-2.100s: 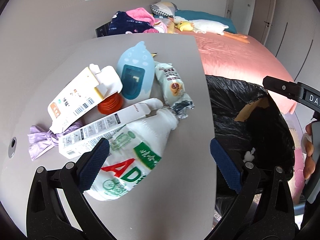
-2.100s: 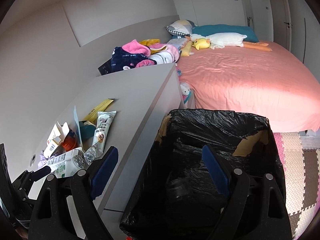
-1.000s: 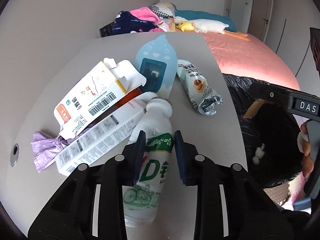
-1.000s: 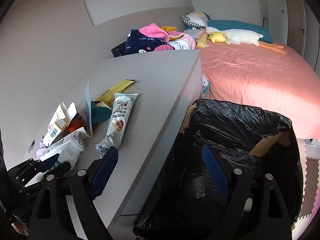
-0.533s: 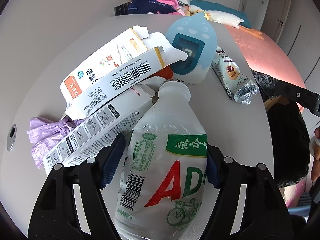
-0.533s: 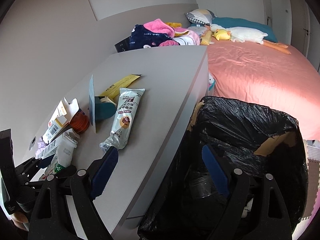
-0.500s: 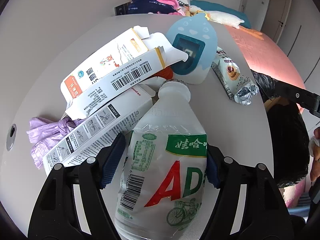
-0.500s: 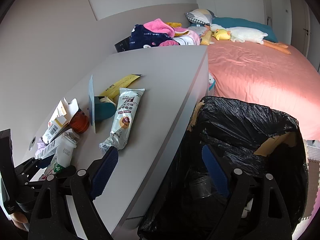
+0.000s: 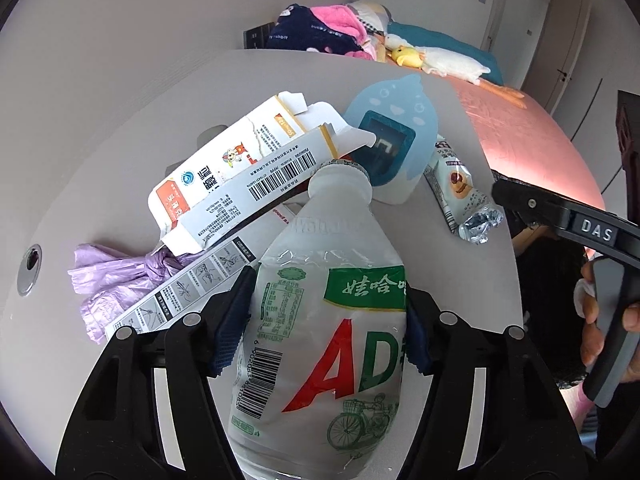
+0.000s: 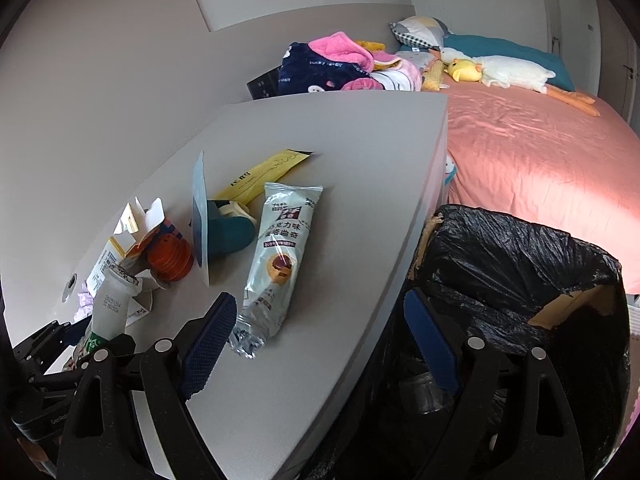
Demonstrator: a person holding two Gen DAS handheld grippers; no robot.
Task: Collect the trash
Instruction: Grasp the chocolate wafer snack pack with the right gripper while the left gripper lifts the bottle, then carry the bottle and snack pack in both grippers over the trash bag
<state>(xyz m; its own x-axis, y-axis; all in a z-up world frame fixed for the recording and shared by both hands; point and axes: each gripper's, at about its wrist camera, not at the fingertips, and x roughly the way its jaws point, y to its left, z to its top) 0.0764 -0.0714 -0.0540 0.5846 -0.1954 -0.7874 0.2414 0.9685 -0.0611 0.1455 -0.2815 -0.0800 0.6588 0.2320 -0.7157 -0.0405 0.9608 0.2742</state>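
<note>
Left gripper (image 9: 326,320) squeezes white milk bottle (image 9: 324,320) by its middle; jaws just closing a bit. Bottle long way runs near to far, cap toward 12 o'clock, touching torn box (image 9: 244,168). Right gripper (image 10: 316,336) wide open, empty, over table (image 10: 340,140) edge. Black trash bag (image 10: 520,264) at 3 o'clock, open. Far table half bare.

Glossy, wrinkled plastic label on white plastic bottle (image 9: 320,320). Matt printed cardboard carton (image 9: 240,172), upper centre. Crinkled lilac plastic bag (image 9: 116,280), left. Shiny foil-ended snack wrapper (image 10: 276,256). Smooth matt grey tabletop (image 10: 340,140). Glossy creased black bin liner (image 10: 520,264), right.
</note>
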